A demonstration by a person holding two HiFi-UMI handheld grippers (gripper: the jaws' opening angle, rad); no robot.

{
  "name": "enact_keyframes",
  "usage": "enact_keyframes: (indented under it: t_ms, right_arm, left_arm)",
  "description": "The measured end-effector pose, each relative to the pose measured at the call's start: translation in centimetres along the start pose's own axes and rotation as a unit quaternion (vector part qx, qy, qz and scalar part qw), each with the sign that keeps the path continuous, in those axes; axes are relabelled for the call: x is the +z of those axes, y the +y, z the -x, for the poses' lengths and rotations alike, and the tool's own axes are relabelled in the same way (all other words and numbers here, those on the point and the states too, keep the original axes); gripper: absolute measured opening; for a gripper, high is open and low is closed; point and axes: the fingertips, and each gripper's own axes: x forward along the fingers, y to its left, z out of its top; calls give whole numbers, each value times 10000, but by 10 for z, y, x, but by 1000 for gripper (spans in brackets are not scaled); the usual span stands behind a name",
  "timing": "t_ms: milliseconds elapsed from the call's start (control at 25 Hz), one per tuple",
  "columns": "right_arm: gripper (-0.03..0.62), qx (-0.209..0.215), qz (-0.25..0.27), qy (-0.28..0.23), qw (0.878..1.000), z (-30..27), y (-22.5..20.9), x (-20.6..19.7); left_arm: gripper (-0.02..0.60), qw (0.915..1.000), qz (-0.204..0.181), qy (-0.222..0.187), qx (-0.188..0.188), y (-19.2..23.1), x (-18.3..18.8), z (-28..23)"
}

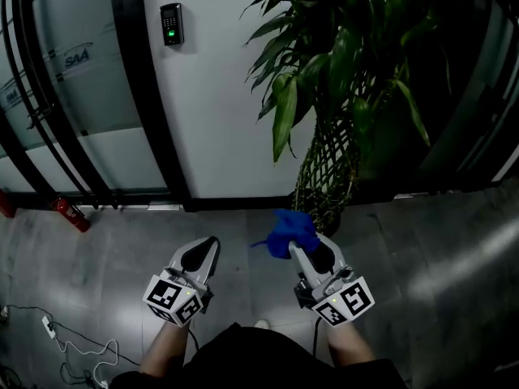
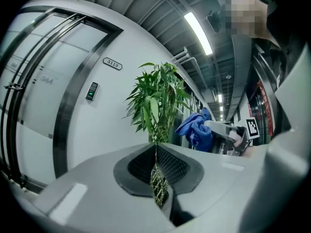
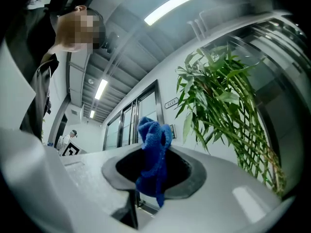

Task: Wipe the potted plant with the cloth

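Left gripper (image 1: 208, 246) first: its fingers (image 2: 138, 168) are clenched tight on nothing, pads pressed together, only a sliver of a slit between them. Through that slit, straight ahead of the fingertips, you catch the woven lattice stem of the potted plant (image 2: 156, 101).

Over to the right gripper (image 1: 306, 251): its fingers (image 3: 187, 171) are grasping the blue cloth (image 3: 153, 154). It is pinched between the pads, a bunched tuft sticking out past the tips and a tail hanging below them. From the head view the cloth (image 1: 290, 228) sits right at the right fingertips, crumpled, pointing toward the foot of the plant.

The potted plant (image 1: 340, 71) stands beyond the right fingers and slightly to their outer side, its braided trunk rising from a base lost in shadow, long green leaves drooping above. The cloth is near the trunk's bottom, and I cannot tell whether it touches.

From the right gripper view the foliage (image 3: 223, 106) spreads up and to the right of the fingers. The left fingers are beside the right ones, apart from the cloth. A fire extinguisher (image 1: 71, 214) stands on the grey floor (image 1: 454, 282), far off to the left fingers' outer side, against the wall.
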Motion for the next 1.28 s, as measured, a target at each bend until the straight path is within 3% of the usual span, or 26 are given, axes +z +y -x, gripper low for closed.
enact_keyframes:
  t_ms: [160,360,720,960,1200,1280]
  right_arm:
    - [112,-123,62,-102,9999,-1,-36,10]
    - [112,-162,266,-132,9994,-4,-67,18]
    - [112,-342,1053,-248,9935,-49,-72,47]
    - [112,-656,1571,-450,9844,-81,-69,66]
    - [112,-761,2172,-400,9723,-118,-59,85]
    - [112,-763,2582,-288,9626,-132,-55,92]
  left_arm:
    - [15,9997,-51,-43,-228,-8,7,-48]
    - [18,9984,171,-146,-526,-9,8,-95]
    - [78,9828,456,233,-1774,6,0,-177]
    - [60,9629,748,547,-2533,31,2,-231]
    - [57,9237,1734,760,-3330,37,17,-267]
    - [57,9153,1888,814,-3464,38,18,-274]
